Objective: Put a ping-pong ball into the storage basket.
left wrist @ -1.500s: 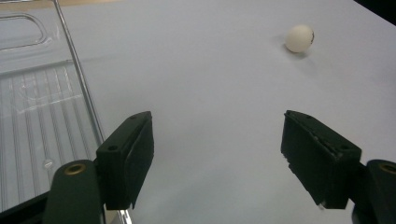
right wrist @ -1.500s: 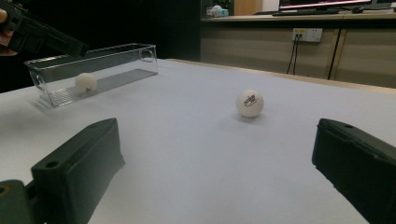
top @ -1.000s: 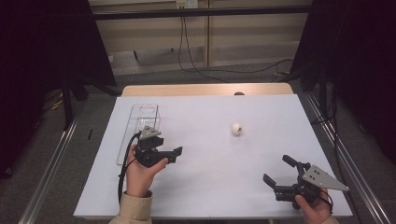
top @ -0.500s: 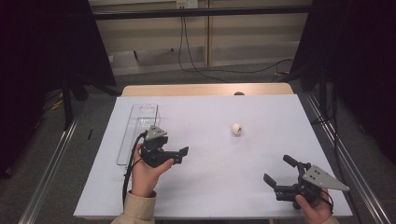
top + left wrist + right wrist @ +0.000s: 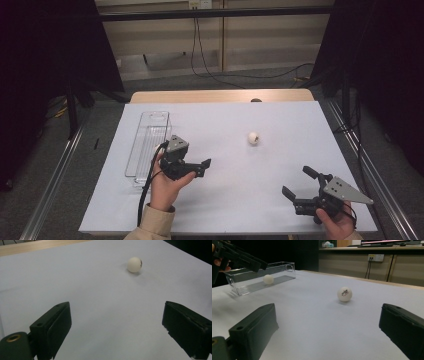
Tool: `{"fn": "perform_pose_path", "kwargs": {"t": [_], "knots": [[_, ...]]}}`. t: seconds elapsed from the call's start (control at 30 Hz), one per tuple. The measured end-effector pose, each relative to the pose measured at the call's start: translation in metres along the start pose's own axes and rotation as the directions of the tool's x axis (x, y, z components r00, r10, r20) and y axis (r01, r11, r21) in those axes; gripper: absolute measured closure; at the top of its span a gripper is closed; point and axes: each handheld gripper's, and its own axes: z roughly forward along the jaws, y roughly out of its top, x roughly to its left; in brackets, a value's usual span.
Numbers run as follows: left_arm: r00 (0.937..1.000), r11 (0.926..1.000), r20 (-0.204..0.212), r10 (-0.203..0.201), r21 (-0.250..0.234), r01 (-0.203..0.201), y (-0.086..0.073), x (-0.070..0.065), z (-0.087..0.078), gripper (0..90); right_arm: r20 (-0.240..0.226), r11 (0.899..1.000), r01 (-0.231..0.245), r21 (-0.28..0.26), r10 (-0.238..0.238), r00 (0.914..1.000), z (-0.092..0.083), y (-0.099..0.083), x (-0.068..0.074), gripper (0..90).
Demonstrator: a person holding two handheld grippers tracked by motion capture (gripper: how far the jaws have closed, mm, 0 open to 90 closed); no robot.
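Observation:
A white ping-pong ball [image 5: 253, 138] lies on the white table, right of centre. It is up ahead in the left gripper view [image 5: 134, 264] and ahead in the right gripper view [image 5: 344, 294]. A second white ball [image 5: 268, 279] rests inside the clear plastic tray [image 5: 145, 127]. My left gripper [image 5: 204, 167] hovers just right of the tray and points toward the loose ball. Its jaws have just been opening and are open with nothing between them [image 5: 117, 332]. My right gripper [image 5: 296, 180] is near the front right edge, open and empty [image 5: 327, 332].
The long clear tray [image 5: 279, 267] stands on the table's left side. The left gripper's cable [image 5: 147, 185] trails down beside the forearm. A wooden strip [image 5: 220, 96] borders the far edge. Dark stands and floor cables surround the table.
The left hand has moved rightward, away from the tray toward the table's middle, and its jaws stand wider. The right hand and the loose ball have kept still.

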Motion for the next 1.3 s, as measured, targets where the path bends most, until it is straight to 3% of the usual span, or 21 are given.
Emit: {"fn": "perform_pose_path", "kwargs": {"t": [0.47,1.07,1.3], "knots": [[0.9985,0.9997,0.049,0.025,0.001,-0.025,-0.001,-0.016,0.021,8.3,-0.004,1.0,0.001,-0.003,-0.001,1.0,-0.001,0.001,0.0,0.9],[0.9968,0.9986,0.06,0.053,0.001,-0.053,0.0,-0.028,0.032,7.6,-0.016,1.0,0.003,-0.003,-0.003,0.9999,0.002,0.001,0.002,0.9],[0.997,0.9991,0.064,0.042,-0.008,-0.042,0.002,-0.03,0.04,7.4,-0.016,1.0,-0.002,-0.004,0.002,0.9999,0.003,0.001,0.001,0.9]]}}
